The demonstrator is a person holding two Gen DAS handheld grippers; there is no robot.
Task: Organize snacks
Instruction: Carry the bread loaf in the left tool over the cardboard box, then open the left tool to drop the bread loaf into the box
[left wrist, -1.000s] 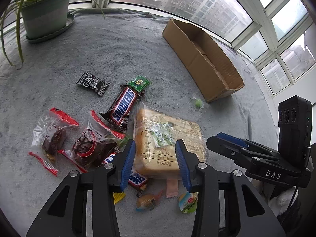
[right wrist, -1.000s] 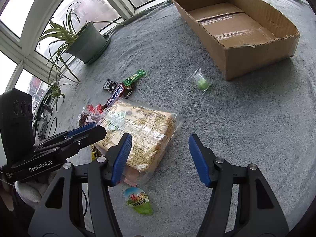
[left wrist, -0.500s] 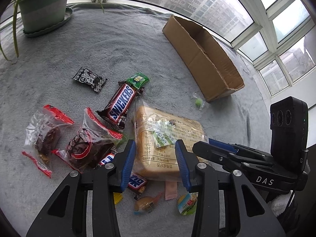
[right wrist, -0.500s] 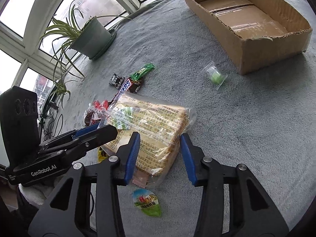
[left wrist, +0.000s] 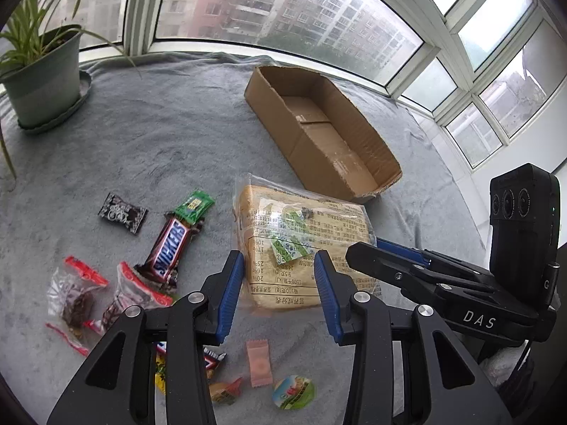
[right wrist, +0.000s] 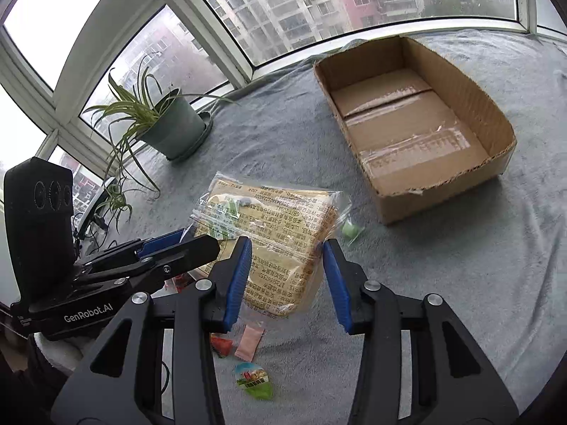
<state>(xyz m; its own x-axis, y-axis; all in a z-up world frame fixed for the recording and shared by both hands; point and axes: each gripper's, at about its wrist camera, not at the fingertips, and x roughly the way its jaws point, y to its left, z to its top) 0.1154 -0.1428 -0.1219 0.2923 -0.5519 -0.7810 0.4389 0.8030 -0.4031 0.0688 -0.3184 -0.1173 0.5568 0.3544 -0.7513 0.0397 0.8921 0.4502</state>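
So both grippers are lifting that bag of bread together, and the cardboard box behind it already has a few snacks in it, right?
Not quite. Both grippers, left and right, do hold the bag of bread, but the cardboard box is empty; the right wrist view shows its bare, taped floor.

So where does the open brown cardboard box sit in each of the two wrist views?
Left wrist view: the open brown cardboard box lies upper centre, running diagonally towards the right, empty inside.
Right wrist view: the same box fills the upper right, its taped floor bare.
Shared landmark: the clear-wrapped sliced bread loaf just below the box's near end in both pictures.
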